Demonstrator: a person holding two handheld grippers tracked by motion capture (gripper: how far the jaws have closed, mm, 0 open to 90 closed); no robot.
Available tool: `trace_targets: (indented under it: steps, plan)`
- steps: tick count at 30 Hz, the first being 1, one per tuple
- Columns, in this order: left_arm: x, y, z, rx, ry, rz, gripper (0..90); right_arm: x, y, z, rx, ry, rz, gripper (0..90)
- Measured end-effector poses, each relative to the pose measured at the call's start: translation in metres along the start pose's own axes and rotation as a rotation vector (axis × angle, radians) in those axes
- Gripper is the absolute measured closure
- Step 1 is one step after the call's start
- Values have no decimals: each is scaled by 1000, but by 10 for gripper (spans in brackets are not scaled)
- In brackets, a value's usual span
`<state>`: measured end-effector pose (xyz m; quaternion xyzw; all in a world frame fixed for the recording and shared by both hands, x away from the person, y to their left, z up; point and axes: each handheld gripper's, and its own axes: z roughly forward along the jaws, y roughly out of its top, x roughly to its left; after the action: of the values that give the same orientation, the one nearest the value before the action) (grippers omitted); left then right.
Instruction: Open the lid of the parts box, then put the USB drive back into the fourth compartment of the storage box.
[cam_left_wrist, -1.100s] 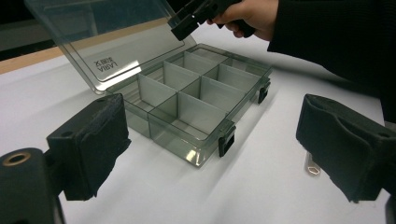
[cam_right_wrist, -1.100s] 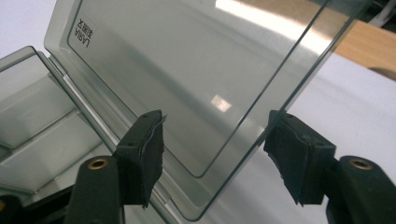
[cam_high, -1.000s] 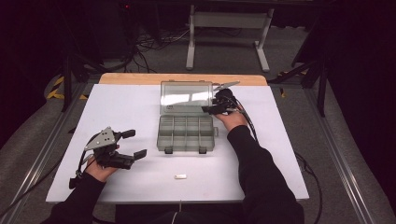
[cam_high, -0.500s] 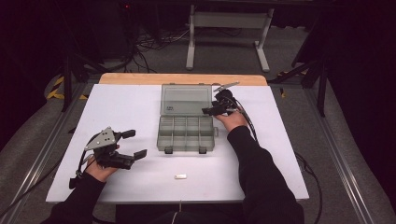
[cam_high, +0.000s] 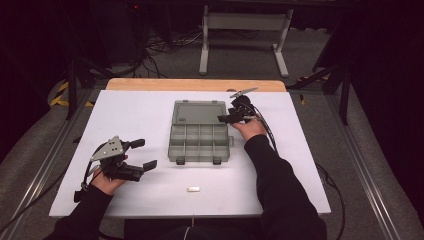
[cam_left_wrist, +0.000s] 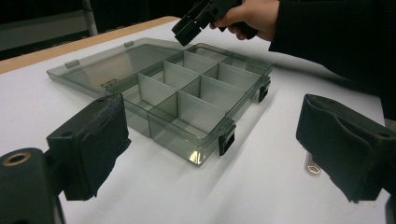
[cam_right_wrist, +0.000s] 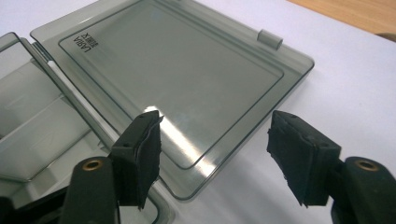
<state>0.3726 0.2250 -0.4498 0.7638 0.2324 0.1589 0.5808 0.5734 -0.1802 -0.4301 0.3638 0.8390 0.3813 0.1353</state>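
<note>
A: Your right tool (cam_high: 223, 118) hangs over the corner of the box lid (cam_right_wrist: 177, 88), its jaws apart with nothing between them. The lid lies flat on the white worktop (cam_high: 140, 115), folded back behind the tray of empty compartments (cam_high: 199, 143) in the middle.

B: And my left?

A: The left tool (cam_high: 145, 154) rests near the front left edge, jaws wide apart and empty, well away from the box. A small white piece (cam_high: 193, 189) lies in front of the tray.

B: What could go wrong?

A: The lid is thin, smooth and flush with the worktop. If you close over the corner, the pads may slip off it. If you lift with nothing steadying the tray, I'd expect the whole light box to slide or tip.
</note>
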Motion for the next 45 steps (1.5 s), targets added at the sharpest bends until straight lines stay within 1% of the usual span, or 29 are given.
trace_targets:
  steps: [4,5,6,7,9,10,11,13,15,17,19,21,23,24,25,26,28,30,31,32,33,38,40,43,44,45]
  plan:
    - [0,0,-1,-3,1,-4,100,3,2,-9,-9,1,-13,341]
    - [1,0,-1,-5,3,-1,100,5,3,-15,-16,9,-21,334]
    - [1,0,-1,-4,4,0,100,5,3,-15,-16,9,-21,334]
    - [1,0,-2,-9,4,-7,100,8,4,-22,-23,15,-31,328]
    - [2,0,-2,-11,7,-7,99,11,5,-29,-35,19,-45,322]
    - [2,0,-2,-11,7,-7,99,11,5,-29,-35,19,-45,322]
    - [2,0,-2,-12,8,-7,99,13,6,-32,-39,21,-46,320]
    - [1,0,-3,-7,8,-6,99,18,8,-40,-54,31,-66,311]
    - [1,-1,-4,-9,9,-7,99,23,9,-45,-63,39,-78,306]
    - [2,-1,-6,-11,16,-2,99,30,11,-50,-72,48,-97,302]
    - [2,-1,-7,-19,15,-13,98,38,12,-56,-87,58,-126,301]
    - [2,-1,-8,-16,19,-4,98,45,12,-59,-97,65,-145,299]
    - [3,-1,-8,-18,22,-3,97,51,12,-63,-105,74,-164,294]
    - [3,-1,-10,-18,22,-6,97,59,12,-67,-113,83,-184,291]
    - [3,-1,-10,-16,24,-7,97,59,12,-67,-113,83,-184,291]
    - [3,-1,-11,-21,26,-10,97,63,12,-69,-116,91,-190,287]
    - [3,-1,-13,-22,28,-4,97,73,12,-73,-124,109,-215,278]
    - [3,-2,-14,-24,31,-9,96,81,11,-77,-126,125,-235,272]
    - [3,-2,-14,-24,32,-9,96,88,10,-79,-123,133,-256,267]
    - [3,-2,-14,-26,34,-8,96,91,10,-80,-123,137,-264,263]
    - [3,-3,-15,-20,33,-8,96,91,10,-80,-123,137,-264,263]
    - [3,-3,-15,-24,34,-11,95,108,7,-90,-140,179,-300,249]
    - [3,-3,-15,-23,34,-6,95,115,5,-93,-134,199,-314,245]
    - [3,-3,-15,-26,34,-9,95,124,2,-97,-136,208,-338,246]
    - [3,-3,-16,-27,34,-10,95,128,0,-99,-135,223,-348,245]
    - [4,-3,-16,-27,35,-7,95,128,0,-99,-135,223,-348,245]
